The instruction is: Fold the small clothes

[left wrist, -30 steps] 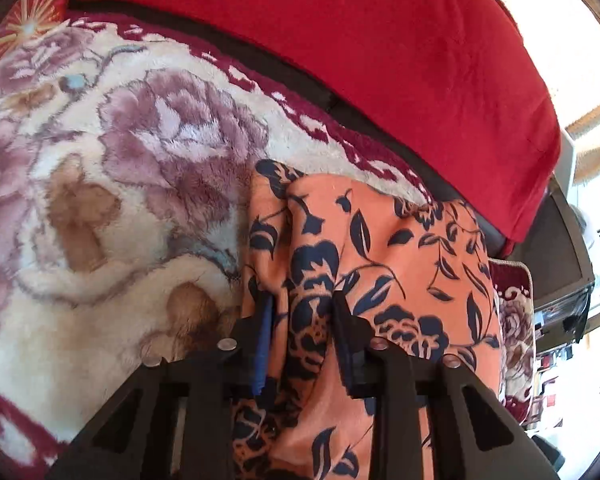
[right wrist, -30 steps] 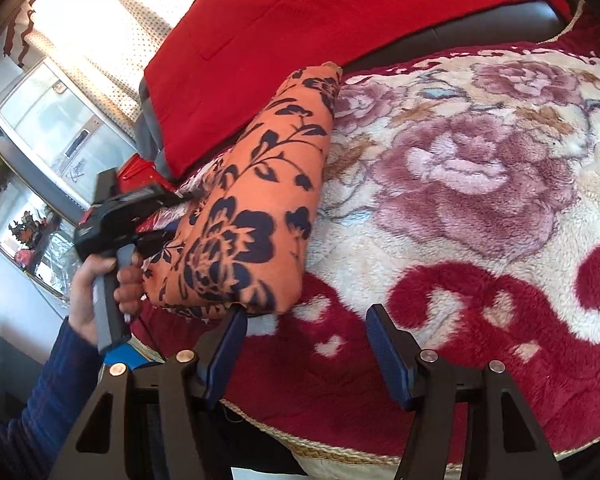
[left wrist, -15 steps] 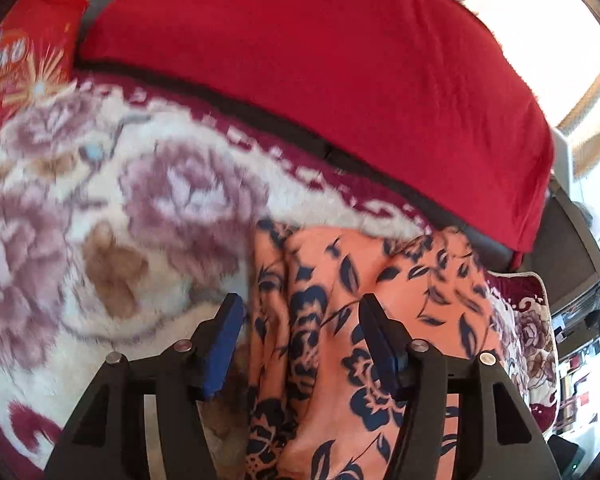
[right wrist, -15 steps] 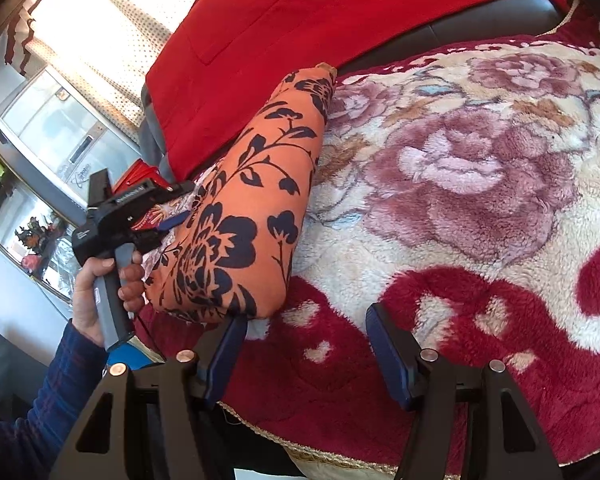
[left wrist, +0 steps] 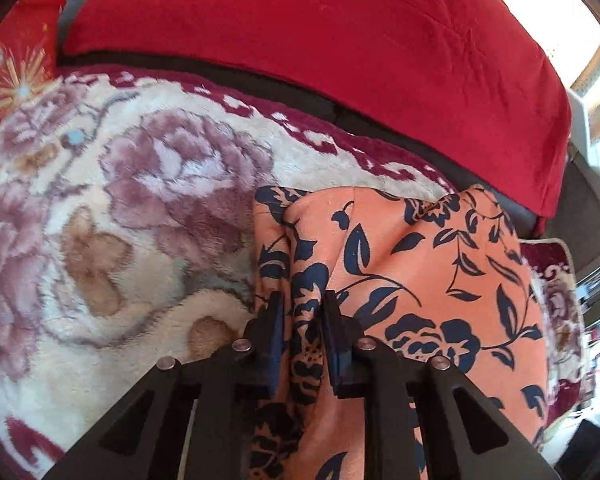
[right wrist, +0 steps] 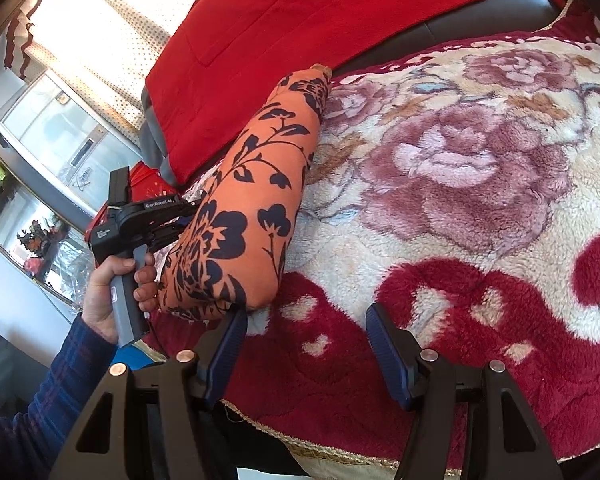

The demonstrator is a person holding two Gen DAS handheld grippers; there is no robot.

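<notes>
The left gripper (left wrist: 302,334) had just closed its jaws, pinching a bunched fold of the orange flowered garment (left wrist: 420,276) at the lower middle of the left wrist view. In the right wrist view the left hand (right wrist: 108,292) gripped that tool's handle at the left edge, a blue sleeve (right wrist: 32,404) below it, and the garment rose as a long roll toward the upper middle. The right gripper (right wrist: 306,344) stood open at the bottom of that view, nothing between its jaws, its left finger (right wrist: 228,340) just below the garment's lower end. Everything lay on a plush flowered blanket (right wrist: 480,184), with a red cushion (left wrist: 320,52) across the top.
</notes>
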